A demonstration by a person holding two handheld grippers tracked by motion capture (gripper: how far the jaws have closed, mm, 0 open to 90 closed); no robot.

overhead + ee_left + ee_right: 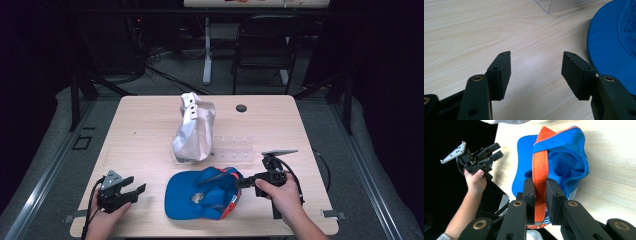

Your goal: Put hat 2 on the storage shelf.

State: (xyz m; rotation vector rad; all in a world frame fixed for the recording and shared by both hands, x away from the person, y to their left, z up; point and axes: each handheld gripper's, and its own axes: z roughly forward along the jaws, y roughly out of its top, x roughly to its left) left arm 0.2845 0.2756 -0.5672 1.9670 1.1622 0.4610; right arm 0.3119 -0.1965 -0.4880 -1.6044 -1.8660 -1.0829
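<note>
left gripper (131, 190) sits low at the near-left of the table (145, 125), jaws spread wide, nothing between them, pointed toward the blue cap (200, 197). in the left gripper view the pads (504, 72) are well apart over bare wood, cap brim just beside the right one. cap lies upside down at near-centre, brim to the left, crown opening up. behind it a silver cap (195, 131) stands on a clear acrylic stand (235, 149), apart from the blue one. right gripper (239, 182) is clamped on the orange back band (540, 172) of the blue cap (right gripper view shows the band pinched flat between both pads). my read: step is lifting or turning the cap by that band. keep the pinch deep on the band, not the edge, lift slow so the fabric doesn't slip, bring the left in on the brim to steady it.
</note>
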